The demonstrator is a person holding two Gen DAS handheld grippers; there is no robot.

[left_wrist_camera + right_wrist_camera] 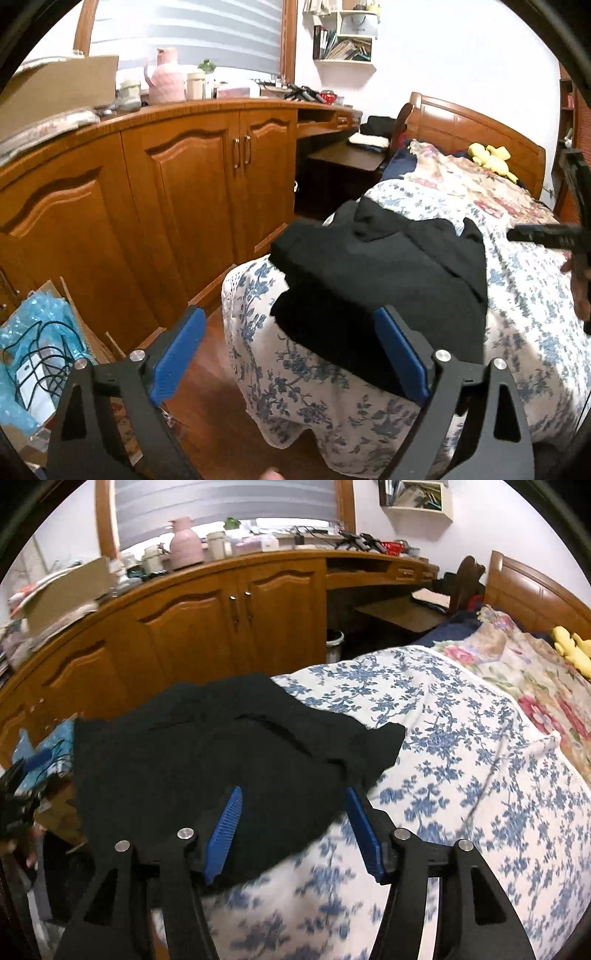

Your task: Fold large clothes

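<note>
- One black garment (380, 273) of soft, matte cloth lies in folded layers at the foot corner of the bed (517, 291), with its near edge draped over the bed's side.
- The bedspread (461, 746) is white cotton-like fabric printed with blue flower sprigs; farther up lies a second cover (532, 679) with red and pink blooms.
- The left gripper (290, 354) has two ribbed blue pads set wide apart with nothing between them, and it hangs just above the garment's lower edge.
- The right gripper (295, 827) also has its two blue pads spread apart, both over the garment's near edge; whether they touch the cloth cannot be told.
- A glossy wooden cabinet (177, 177) with arched panel doors runs beside the bed; two metal handles show at its middle pair of doors.
- On the counter (229, 105) stands one pink ribbed jug (166, 77).
- One yellow plush toy (491, 157) rests near the curved wooden headboard (476, 129).
</note>
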